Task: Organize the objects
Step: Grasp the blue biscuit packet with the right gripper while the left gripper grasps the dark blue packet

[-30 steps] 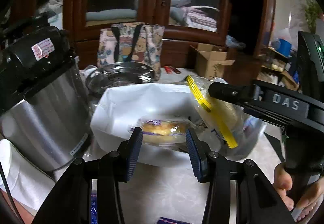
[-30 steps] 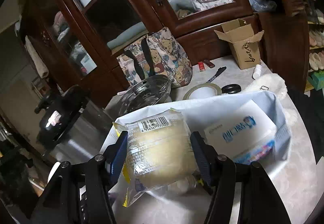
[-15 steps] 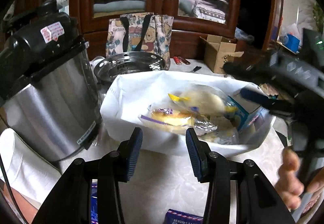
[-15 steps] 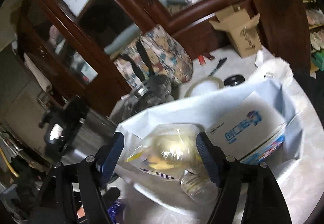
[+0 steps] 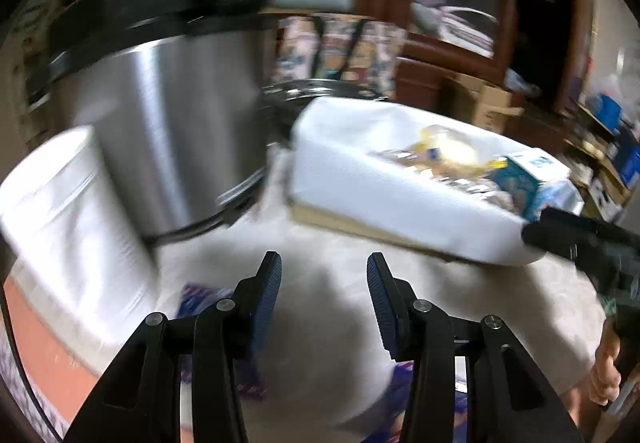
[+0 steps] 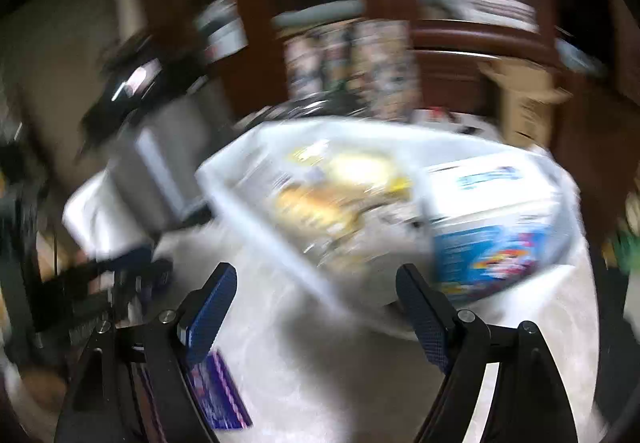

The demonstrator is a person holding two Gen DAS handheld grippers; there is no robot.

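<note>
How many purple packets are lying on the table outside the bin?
2: one purple packet low left on the table, another low right. Blur and the jaws may hide more.

One white bin (image 5: 384, 179), one steel cooker (image 5: 168, 131) and one blue-and-white box (image 6: 492, 219) are counted. Two purple packets (image 6: 218, 391) (image 5: 198, 295) are seen on the table; the wrapped buns are too blurred to be counted.

white bin (image 6: 256, 203) holds wrapped bread (image 6: 352, 179) and a blue-white box (image 6: 492, 211).

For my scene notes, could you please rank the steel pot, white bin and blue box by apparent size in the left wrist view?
1. steel pot, though it sits nearer the camera
2. white bin
3. blue box
</note>
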